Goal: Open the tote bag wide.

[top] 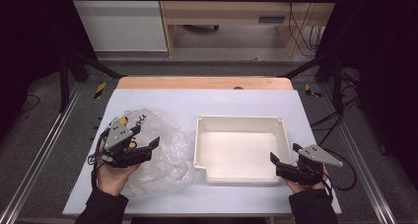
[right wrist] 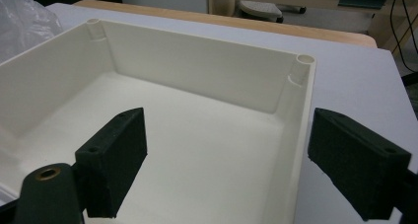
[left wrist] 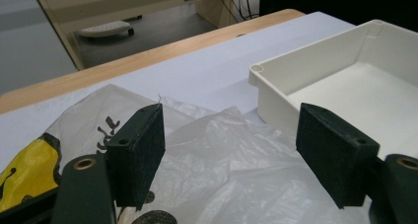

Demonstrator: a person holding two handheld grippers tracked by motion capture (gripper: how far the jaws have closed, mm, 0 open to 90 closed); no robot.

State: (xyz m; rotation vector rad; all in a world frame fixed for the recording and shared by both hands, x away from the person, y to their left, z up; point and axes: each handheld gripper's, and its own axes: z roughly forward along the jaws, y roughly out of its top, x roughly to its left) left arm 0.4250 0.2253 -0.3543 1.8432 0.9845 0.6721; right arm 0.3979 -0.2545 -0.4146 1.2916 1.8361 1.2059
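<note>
A crumpled clear plastic bag [top: 165, 150] lies on the left of the white mat, with a yellow and black item [top: 122, 120] inside it at its far left. My left gripper [top: 146, 136] hovers over the bag, open, with nothing between its jaws. In the left gripper view the bag [left wrist: 222, 155] lies just below my left gripper [left wrist: 231, 135], and the yellow item [left wrist: 24, 169] is at the lower left. A white rectangular tray [top: 239, 119] sits empty at centre right. My right gripper [top: 286, 153] is open at the tray's near right corner; its view has the tray's right wall [right wrist: 296, 115] between the jaws of my right gripper [right wrist: 226, 130].
A white mat [top: 207, 103] covers the table, with a wooden edge [top: 197, 82] at the far side. Metal frame rails [top: 44, 145] run along both sides. Beyond the table stand a cabinet and cables [top: 300, 31] on the floor.
</note>
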